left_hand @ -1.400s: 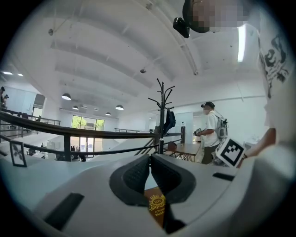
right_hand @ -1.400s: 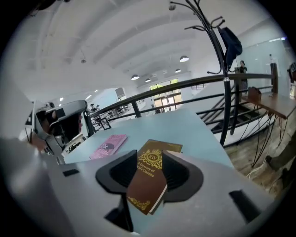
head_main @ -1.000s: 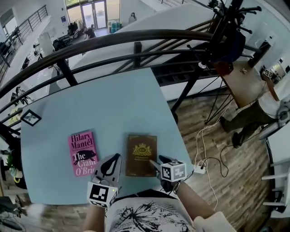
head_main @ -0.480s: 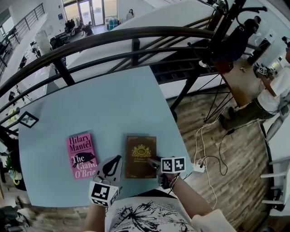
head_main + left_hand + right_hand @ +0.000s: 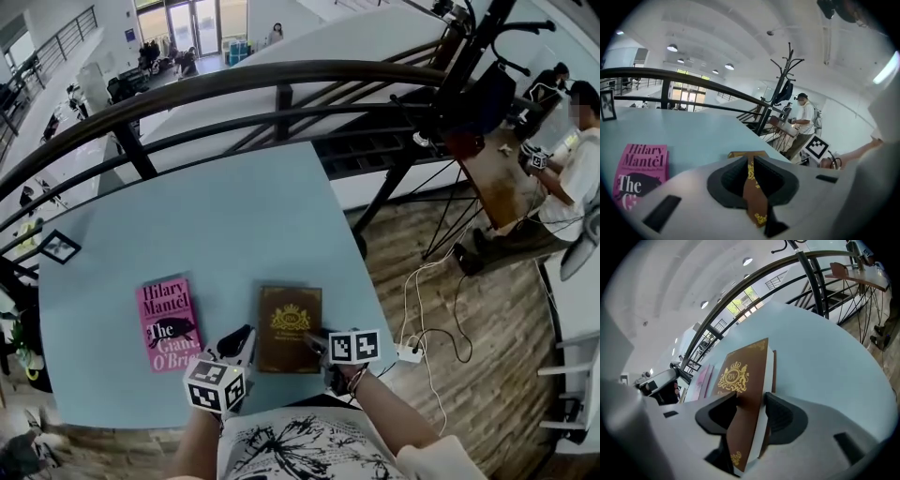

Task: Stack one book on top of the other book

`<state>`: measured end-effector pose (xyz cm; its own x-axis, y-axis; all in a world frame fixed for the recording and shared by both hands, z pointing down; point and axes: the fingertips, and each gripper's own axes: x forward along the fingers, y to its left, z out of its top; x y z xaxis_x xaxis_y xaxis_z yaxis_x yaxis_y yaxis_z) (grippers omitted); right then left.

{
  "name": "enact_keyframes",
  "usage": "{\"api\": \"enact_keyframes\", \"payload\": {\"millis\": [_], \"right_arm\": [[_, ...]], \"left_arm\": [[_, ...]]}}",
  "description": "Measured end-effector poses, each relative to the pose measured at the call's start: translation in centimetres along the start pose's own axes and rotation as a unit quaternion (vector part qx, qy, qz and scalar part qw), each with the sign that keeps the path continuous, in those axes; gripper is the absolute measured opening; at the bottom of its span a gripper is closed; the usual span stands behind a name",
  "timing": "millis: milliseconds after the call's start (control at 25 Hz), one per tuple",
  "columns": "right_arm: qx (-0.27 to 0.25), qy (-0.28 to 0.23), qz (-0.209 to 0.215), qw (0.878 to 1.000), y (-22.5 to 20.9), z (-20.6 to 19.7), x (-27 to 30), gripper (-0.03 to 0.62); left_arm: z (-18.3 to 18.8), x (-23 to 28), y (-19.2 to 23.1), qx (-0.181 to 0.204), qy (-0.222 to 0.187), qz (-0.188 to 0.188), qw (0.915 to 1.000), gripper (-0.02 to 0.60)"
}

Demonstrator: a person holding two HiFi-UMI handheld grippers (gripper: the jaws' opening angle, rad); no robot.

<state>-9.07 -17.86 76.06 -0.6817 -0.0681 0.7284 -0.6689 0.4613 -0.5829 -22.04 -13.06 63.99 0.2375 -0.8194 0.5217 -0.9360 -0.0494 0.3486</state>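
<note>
A brown book (image 5: pixel 289 323) with a gold crest lies on the pale blue table (image 5: pixel 216 216). A pink book (image 5: pixel 169 323) lies to its left. My right gripper (image 5: pixel 317 339) is at the brown book's near right corner. In the right gripper view the brown book (image 5: pixel 740 373) fills the gap of my right gripper (image 5: pixel 751 401). Its jaws have just been closing, and both pads lie against the book. My left gripper (image 5: pixel 246 335) is shut and empty by the near left corner. The brown book (image 5: pixel 746 154) shows through the slit of my left gripper (image 5: pixel 750 159).
A small framed picture (image 5: pixel 61 247) stands at the table's far left. A dark railing (image 5: pixel 281 80) curves behind the table. On the wooden floor to the right lie cables and a power strip (image 5: pixel 411 352). A person (image 5: pixel 581 141) sits at a desk at far right.
My left gripper has sunk toward the table beside the brown book's left near corner. The right gripper has stayed at the book's right near corner. Both books lie as before.
</note>
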Motion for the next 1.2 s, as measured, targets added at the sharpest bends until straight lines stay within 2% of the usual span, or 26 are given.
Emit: {"api": "enact_keyframes", "payload": {"millis": [80, 240, 320, 360, 560, 760, 960, 1200], "right_arm": [[-0.004, -0.001, 0.002, 1.0, 0.0, 0.0, 0.1, 0.189], [-0.017, -0.005, 0.004, 1.0, 0.0, 0.0, 0.1, 0.192], [-0.024, -0.008, 0.004, 1.0, 0.0, 0.0, 0.1, 0.195], [-0.026, -0.009, 0.003, 1.0, 0.0, 0.0, 0.1, 0.195], [-0.035, -0.008, 0.003, 0.999, 0.0, 0.1, 0.0, 0.198], [-0.067, -0.019, -0.002, 0.998, 0.2, 0.5, -0.1, 0.203], [-0.065, -0.015, 0.01, 0.998, 0.0, 0.3, 0.0, 0.204], [-0.055, -0.014, 0.021, 0.998, 0.0, 0.3, -0.1, 0.206]], "left_arm": [[-1.8, 1.1, 0.4, -0.015, 0.054, -0.001, 0.9984, 0.014], [-5.3, 2.9, 0.8, -0.046, 0.146, -0.006, 0.9881, 0.021], [-6.5, 3.6, 1.0, -0.054, 0.166, -0.005, 0.9846, 0.107], [-7.0, 4.0, 1.2, -0.063, 0.17, -0.004, 0.9834, 0.139], [-9.1, 5.9, 1.5, -0.139, 0.174, -0.016, 0.9748, 0.224], [-9.9, 7.2, 1.0, -0.196, 0.179, -0.053, 0.9625, 0.242], [-10.4, 7.5, 0.6, -0.217, 0.182, -0.068, 0.9566, 0.245], [-10.4, 7.6, 0.4, -0.213, 0.174, -0.059, 0.9596, 0.247]]}}
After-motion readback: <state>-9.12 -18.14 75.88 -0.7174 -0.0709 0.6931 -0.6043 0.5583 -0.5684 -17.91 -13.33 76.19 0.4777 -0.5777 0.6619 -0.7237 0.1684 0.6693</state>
